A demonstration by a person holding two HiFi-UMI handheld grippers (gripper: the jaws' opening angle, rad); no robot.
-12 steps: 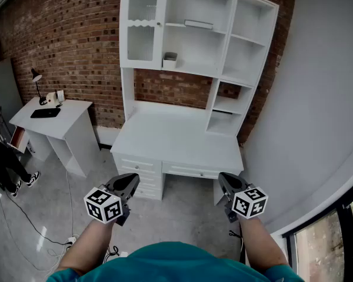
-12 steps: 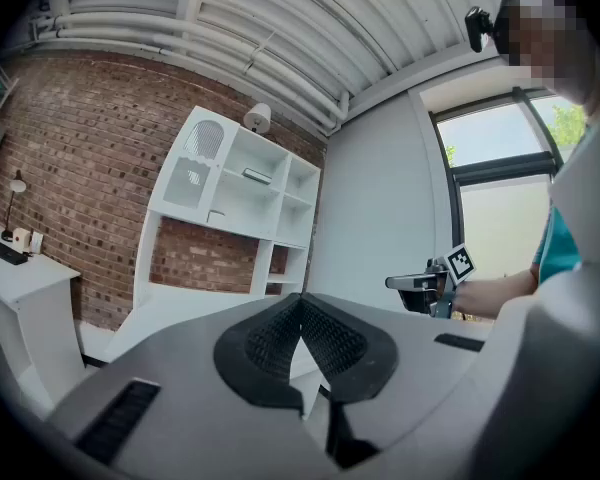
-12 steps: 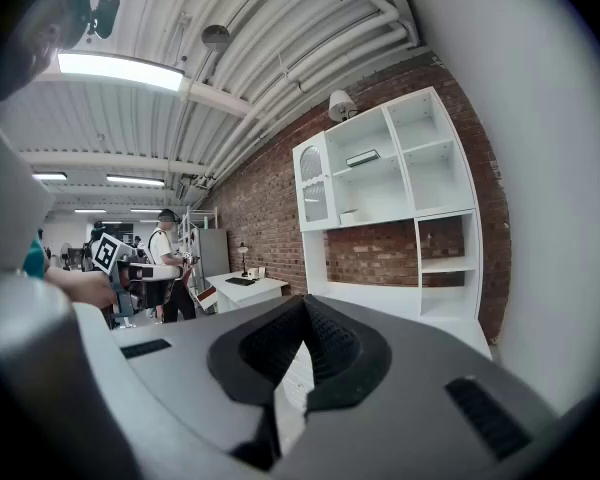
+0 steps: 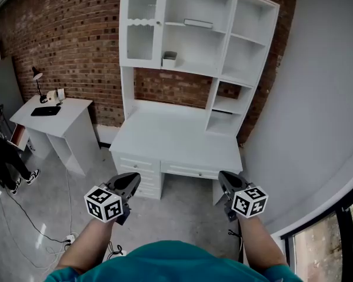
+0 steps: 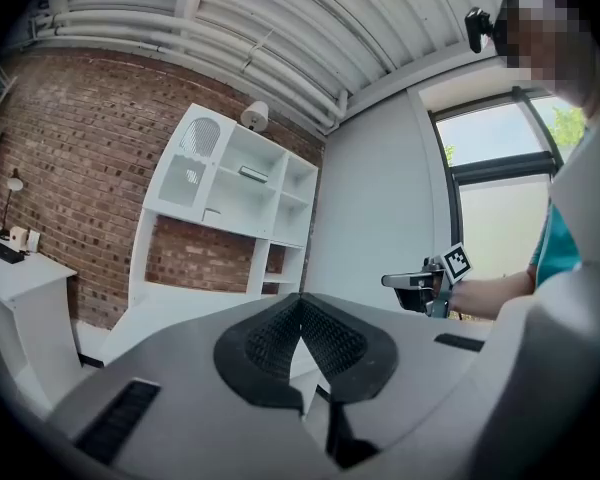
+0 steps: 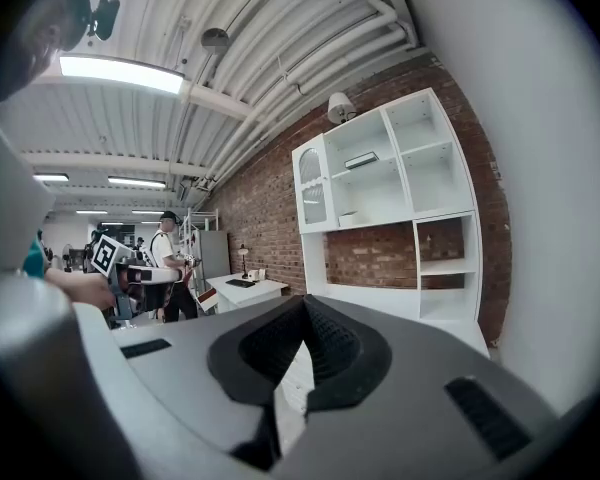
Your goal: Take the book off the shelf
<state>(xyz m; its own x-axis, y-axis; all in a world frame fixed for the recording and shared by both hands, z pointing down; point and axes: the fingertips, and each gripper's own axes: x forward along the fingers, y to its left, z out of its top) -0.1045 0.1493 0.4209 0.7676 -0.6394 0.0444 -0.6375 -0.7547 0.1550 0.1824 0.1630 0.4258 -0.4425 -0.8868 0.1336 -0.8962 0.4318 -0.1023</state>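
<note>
The left claw (image 4: 127, 181) and right claw (image 4: 226, 180), clenched empty, hang far from the book (image 4: 198, 23).

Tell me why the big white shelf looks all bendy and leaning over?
Head view: the wide lens bows the white shelf unit, and the grey wall curves too. Left gripper view: the corners go black in a circle, the shelf tilts, and the window glares very bright. Right gripper view: the same round black edge, and the ceiling lamp is washed out white.
</note>
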